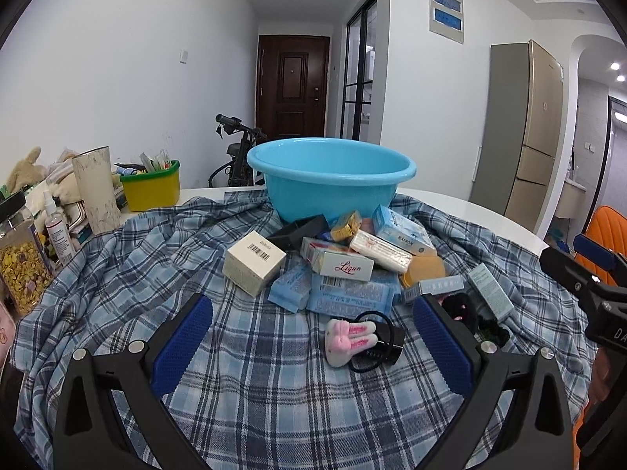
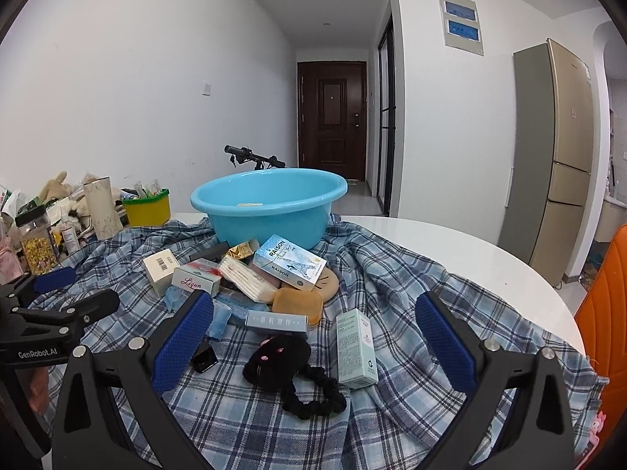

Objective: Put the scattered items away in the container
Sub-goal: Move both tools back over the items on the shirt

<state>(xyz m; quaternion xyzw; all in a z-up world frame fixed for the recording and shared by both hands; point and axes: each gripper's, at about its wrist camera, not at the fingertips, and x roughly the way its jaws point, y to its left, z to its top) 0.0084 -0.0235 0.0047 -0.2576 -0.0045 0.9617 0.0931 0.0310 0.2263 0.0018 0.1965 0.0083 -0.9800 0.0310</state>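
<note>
A blue plastic basin (image 1: pixel 331 174) (image 2: pixel 270 205) stands at the back of a plaid cloth (image 1: pixel 250 384) (image 2: pixel 395 286). A heap of small boxes lies in front of it, among them a white box (image 1: pixel 254 262) and a Raison box (image 2: pixel 289 260). My left gripper (image 1: pixel 311 342) is open, low over the cloth, with a pink bunny hair clip (image 1: pixel 350 340) between its fingers. My right gripper (image 2: pixel 313 340) is open around a black plush hair tie (image 2: pixel 280 356) and a pale green box (image 2: pixel 356 348).
A yellow tub (image 1: pixel 151 188), a tall cup (image 1: pixel 96 190), a spray bottle (image 1: pixel 58 227) and a jar (image 1: pixel 21 266) crowd the left side of the white table (image 2: pixel 470 262). An orange chair (image 2: pixel 605 313) stands at the right. A fridge (image 2: pixel 548 156) stands behind.
</note>
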